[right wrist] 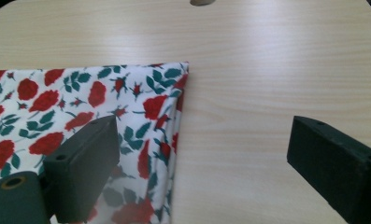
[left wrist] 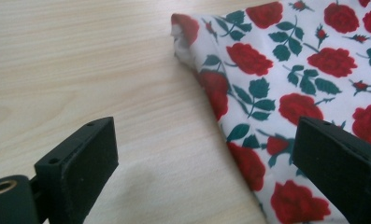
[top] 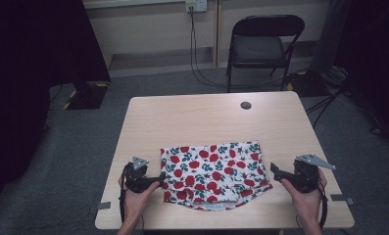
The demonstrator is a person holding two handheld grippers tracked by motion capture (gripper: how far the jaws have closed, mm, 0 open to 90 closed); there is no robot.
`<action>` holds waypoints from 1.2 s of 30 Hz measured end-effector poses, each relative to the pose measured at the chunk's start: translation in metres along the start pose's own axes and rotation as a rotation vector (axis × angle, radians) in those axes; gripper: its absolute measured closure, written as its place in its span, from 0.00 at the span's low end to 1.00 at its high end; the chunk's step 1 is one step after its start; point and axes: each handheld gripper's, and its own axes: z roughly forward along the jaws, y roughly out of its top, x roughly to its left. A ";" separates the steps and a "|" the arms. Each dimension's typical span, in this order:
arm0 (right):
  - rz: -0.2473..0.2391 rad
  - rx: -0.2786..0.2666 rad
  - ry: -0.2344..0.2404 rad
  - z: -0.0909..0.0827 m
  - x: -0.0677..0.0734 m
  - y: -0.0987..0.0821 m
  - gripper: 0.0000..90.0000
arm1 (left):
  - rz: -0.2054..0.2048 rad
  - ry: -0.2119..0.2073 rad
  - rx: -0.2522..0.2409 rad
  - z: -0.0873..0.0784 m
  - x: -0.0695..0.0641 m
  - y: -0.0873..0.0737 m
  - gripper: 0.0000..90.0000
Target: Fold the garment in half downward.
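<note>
Two hand-held grippers are seen nearest in the high view: the left gripper (top: 158,182) touches the left edge of the rose-print shorts (top: 214,174) on the wooden table (top: 206,122), the right gripper (top: 276,172) just beside their right edge. Left gripper view: jaws released, astride the hem. Right gripper view: jaws released likewise, straddling the opposite edge.

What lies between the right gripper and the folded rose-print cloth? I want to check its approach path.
Bare tabletop: in the high view, nothing lies between the right gripper and the white rose-print cloth.
</note>
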 end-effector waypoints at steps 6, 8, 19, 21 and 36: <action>0.029 0.012 -0.032 -0.004 -0.012 -0.010 0.08 | -0.002 0.023 0.024 0.000 0.007 -0.008 0.07; 0.032 0.025 -0.040 -0.004 -0.015 -0.013 0.08 | -0.009 0.022 0.034 0.000 0.009 -0.012 0.07; 0.055 0.094 -0.161 0.004 -0.037 -0.037 0.09 | -0.049 0.062 0.058 -0.004 0.024 -0.026 0.08; 0.051 0.105 -0.177 0.006 -0.039 -0.041 0.09 | -0.042 0.070 0.059 -0.003 0.025 -0.028 0.08; -0.006 0.155 -0.237 0.013 -0.037 -0.055 0.08 | -0.029 0.112 0.031 -0.001 0.021 -0.033 0.06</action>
